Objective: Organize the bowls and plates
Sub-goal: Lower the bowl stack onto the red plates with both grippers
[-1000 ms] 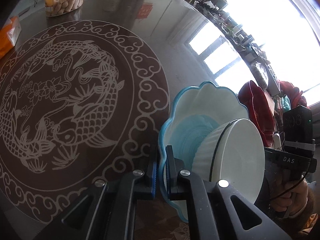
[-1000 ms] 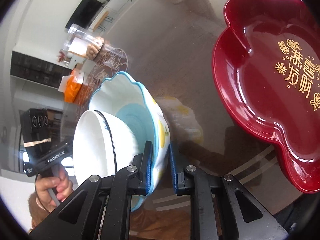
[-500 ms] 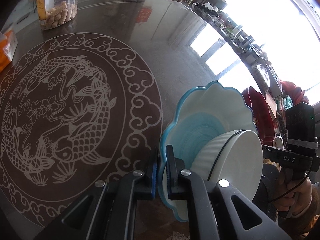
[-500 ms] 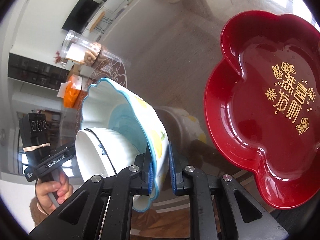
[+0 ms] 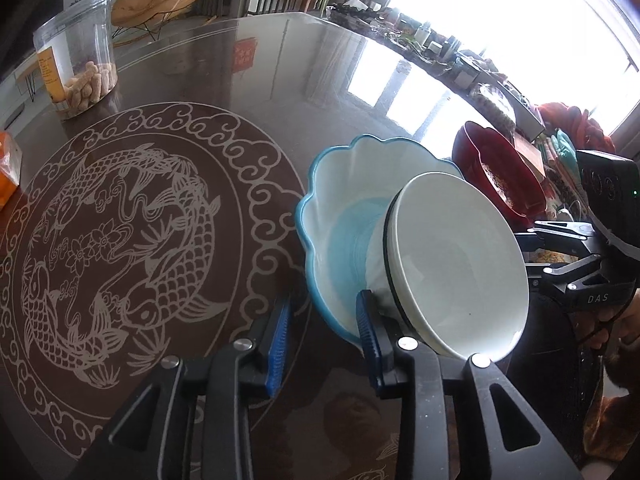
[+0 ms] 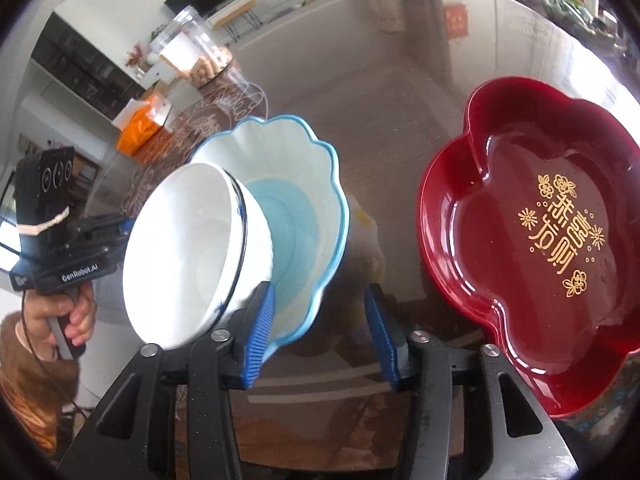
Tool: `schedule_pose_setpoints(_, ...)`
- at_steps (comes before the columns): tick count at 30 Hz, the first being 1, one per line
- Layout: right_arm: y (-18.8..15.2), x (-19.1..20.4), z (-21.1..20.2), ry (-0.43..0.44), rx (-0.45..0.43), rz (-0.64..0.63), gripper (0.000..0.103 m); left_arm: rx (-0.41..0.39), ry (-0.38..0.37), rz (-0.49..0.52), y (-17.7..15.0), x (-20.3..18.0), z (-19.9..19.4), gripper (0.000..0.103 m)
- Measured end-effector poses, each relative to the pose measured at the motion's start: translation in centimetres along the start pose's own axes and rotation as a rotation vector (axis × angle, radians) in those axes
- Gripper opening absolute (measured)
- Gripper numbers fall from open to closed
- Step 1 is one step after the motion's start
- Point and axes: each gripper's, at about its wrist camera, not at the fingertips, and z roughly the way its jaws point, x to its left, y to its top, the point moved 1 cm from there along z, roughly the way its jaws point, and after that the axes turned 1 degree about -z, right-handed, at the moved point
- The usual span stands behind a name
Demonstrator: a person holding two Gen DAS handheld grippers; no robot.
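A scalloped blue-rimmed bowl (image 5: 344,216) sits on the glass table with a white ribbed bowl (image 5: 456,268) nested in it. My left gripper (image 5: 324,336) is open, its jaws astride the blue bowl's near rim. In the right wrist view the same blue bowl (image 6: 304,208) holds the white bowl (image 6: 192,256), and my right gripper (image 6: 318,332) is open astride its rim on the opposite side. A red flower-shaped plate (image 6: 536,240) with gold characters lies to the right; it also shows in the left wrist view (image 5: 500,172).
A clear jar of snacks (image 5: 76,56) stands at the far left of the table. An orange packet (image 6: 144,124) lies near it. The etched fish pattern of the turntable (image 5: 120,240) fills the left. A cluttered shelf (image 5: 440,52) runs behind the table.
Both grippers have opened and let go of the blue bowl's rim. The bowl stack, tilted and held before, now rests on the table.
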Motion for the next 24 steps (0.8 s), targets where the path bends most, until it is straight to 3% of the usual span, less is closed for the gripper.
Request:
schedule_pose_setpoints(5, -0.1, 0.6, 0.2, -0.013, 0.010, -0.073, 0.061, -0.005, 0.038, 0.025, 0.2, -0.5, 0.0, 0.033)
schedule_pose_setpoints(10, 1.1, 0.5, 1.7, -0.049, 0.048, -0.040, 0.060, -0.016, 0.069, -0.054, 1.1, 0.2, 1.8, 0.031)
schedule_pose_setpoints(12, 1.6, 0.3, 1.9, -0.054, 0.016, 0.006, 0.046, -0.027, 0.044, -0.111, 1.6, 0.8, 2.4, 0.031)
schedule_pose_setpoints(15, 1.7, -0.4, 1.7, -0.024, -0.013, 0.075, 0.045, -0.036, -0.019, -0.159, 1.2, 1.3, 2.0, 0.031)
schedule_pose_setpoints(17, 0.9, -0.1, 1.1, 0.006, -0.042, 0.062, 0.043, -0.023, -0.011, -0.146, 0.3, 0.8, 1.5, 0.031)
schedule_pose_setpoints(18, 0.5, 0.2, 0.9, 0.019, -0.047, 0.050, 0.037, -0.014, -0.018, -0.138, -0.3, 0.4, 1.5, 0.031)
schedule_pose_setpoints(20, 0.0, 1.2, 0.9, -0.019, -0.056, 0.022, 0.037, -0.018, 0.005, -0.122, -0.9, -0.7, 1.5, 0.031)
schedule_pose_setpoints(22, -0.2, 1.9, 1.2, -0.074, -0.078, 0.014, 0.036, -0.051, 0.080, -0.103, -1.3, -1.5, 1.6, 0.025)
schedule_pose_setpoints(24, -0.4, 1.6, 1.1, -0.088, -0.089, 0.060, 0.026, -0.080, 0.071, -0.164, -1.6, -1.1, 1.4, 0.023)
